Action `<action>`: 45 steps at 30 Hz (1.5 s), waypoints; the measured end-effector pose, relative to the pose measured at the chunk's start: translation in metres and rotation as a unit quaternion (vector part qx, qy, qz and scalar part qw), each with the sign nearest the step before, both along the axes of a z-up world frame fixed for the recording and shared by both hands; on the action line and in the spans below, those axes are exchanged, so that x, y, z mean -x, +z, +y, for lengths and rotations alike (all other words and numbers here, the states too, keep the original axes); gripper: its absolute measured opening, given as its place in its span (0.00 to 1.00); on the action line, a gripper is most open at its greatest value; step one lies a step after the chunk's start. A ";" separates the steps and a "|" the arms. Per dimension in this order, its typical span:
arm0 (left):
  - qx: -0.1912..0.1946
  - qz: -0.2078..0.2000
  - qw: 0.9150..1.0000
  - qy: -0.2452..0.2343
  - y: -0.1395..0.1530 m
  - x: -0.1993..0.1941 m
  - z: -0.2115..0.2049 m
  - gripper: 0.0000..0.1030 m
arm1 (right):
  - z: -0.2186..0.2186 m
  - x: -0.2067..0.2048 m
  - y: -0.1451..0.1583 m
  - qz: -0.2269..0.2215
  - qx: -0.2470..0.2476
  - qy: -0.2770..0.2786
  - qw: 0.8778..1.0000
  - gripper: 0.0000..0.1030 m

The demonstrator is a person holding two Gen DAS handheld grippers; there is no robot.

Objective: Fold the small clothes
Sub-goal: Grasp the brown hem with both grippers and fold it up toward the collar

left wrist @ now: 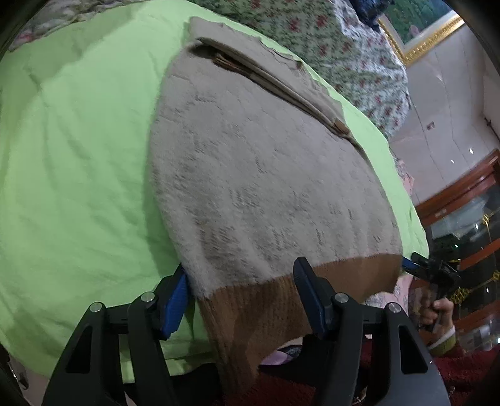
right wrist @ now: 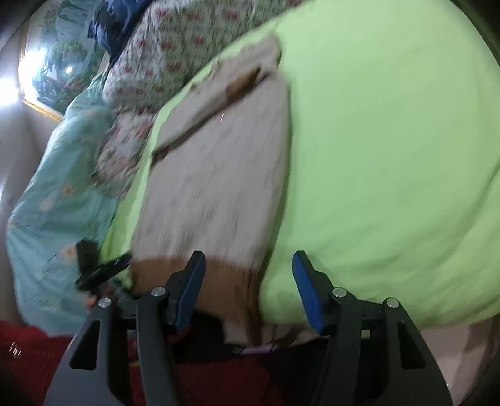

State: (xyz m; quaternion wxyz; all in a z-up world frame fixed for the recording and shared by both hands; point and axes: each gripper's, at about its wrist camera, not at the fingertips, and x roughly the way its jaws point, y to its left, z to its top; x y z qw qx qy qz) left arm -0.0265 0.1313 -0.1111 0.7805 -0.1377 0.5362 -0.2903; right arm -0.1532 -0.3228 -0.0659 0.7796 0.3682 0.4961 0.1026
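A beige fuzzy sweater point(left wrist: 265, 175) with a brown ribbed hem point(left wrist: 265, 299) lies flat on a green sheet point(left wrist: 78, 156), its hem hanging over the bed's near edge. My left gripper point(left wrist: 240, 268) stands open astride the hem's left corner, the cloth between its fingers. In the right wrist view my right gripper point(right wrist: 248, 254) is open over the hem's point(right wrist: 218, 281) right corner, with one finger above the brown band and the other above the green sheet point(right wrist: 390, 156). Each gripper shows in the other's view: the right gripper point(left wrist: 418, 265) and the left gripper point(right wrist: 103, 268), both at the hem's ends.
A floral quilt point(left wrist: 328, 40) and a teal quilt point(right wrist: 62, 193) are bunched at the far side of the bed. A gold-framed picture point(left wrist: 422, 25) hangs on the wall. A wooden glass cabinet point(left wrist: 468, 212) stands beside the bed. A hand point(left wrist: 437, 312) holds the right gripper.
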 end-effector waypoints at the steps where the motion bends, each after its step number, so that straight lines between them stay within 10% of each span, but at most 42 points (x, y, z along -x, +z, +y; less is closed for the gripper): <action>1: 0.000 0.000 1.000 -0.007 0.000 0.000 -0.004 0.61 | 0.006 -0.003 -0.003 -0.004 -0.006 0.011 1.000 0.57; 9: 0.031 0.029 0.998 -0.036 -0.012 -0.001 -0.005 0.41 | 0.031 -0.023 -0.011 -0.019 0.002 0.058 0.998 0.56; 13: 0.040 0.032 0.998 -0.024 -0.019 -0.004 0.000 0.13 | 0.034 -0.026 -0.019 0.006 0.019 0.057 0.998 0.08; 30: 0.146 -0.085 0.985 0.026 0.072 -0.030 0.019 0.07 | -0.002 -0.063 0.058 -0.157 -0.052 0.001 0.986 0.08; 38: 0.163 -0.155 0.973 0.050 0.133 -0.127 -0.004 0.05 | -0.035 -0.148 0.093 -0.213 -0.019 -0.027 0.977 0.08; 45: 0.146 -0.136 0.976 0.081 0.136 -0.233 -0.037 0.05 | -0.069 -0.250 0.080 -0.188 0.007 -0.065 0.980 0.08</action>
